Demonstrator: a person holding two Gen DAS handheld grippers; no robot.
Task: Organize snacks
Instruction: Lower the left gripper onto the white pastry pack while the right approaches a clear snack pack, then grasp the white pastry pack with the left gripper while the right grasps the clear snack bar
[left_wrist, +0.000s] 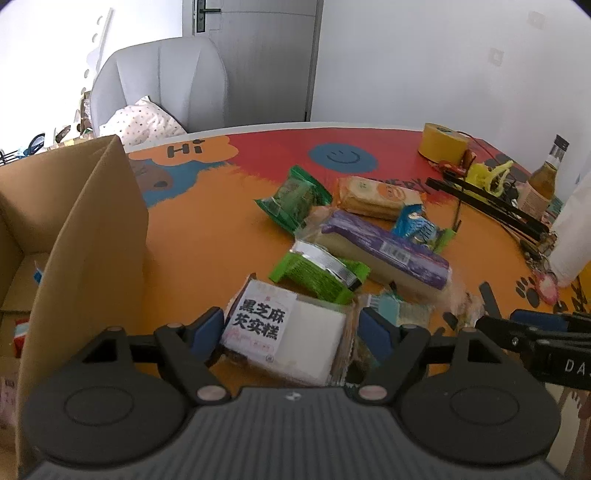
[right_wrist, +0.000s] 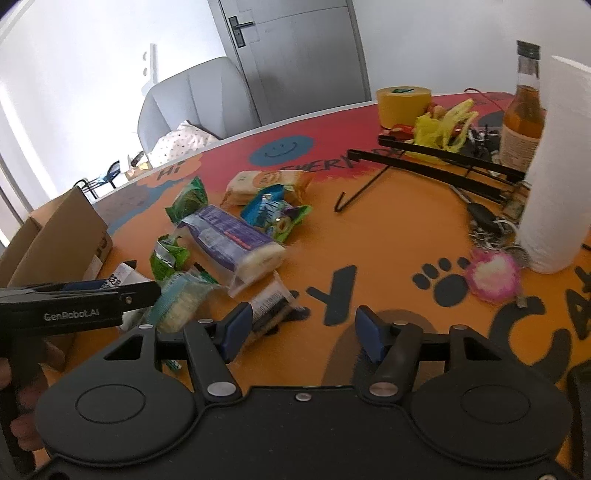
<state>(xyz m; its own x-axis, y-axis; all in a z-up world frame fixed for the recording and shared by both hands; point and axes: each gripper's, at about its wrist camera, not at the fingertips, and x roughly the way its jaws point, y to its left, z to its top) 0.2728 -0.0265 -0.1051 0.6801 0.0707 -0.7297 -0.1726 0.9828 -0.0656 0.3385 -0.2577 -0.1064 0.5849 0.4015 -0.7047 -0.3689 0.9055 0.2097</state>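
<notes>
Snacks (left_wrist: 384, 254) near open cardboard box (left_wrist: 92, 229)

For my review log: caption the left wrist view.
Left claw straddles a white snack packet beside the cardboard box.

White walls (left_wrist: 424, 55), grey door (left_wrist: 258, 55), grey armchair (left_wrist: 159, 85)

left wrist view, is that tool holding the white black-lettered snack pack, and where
The left tool straddles the white snack pack with black lettering across its two long sides; whether the pads actually press on it cannot be told. The right tool holds nothing.
</notes>
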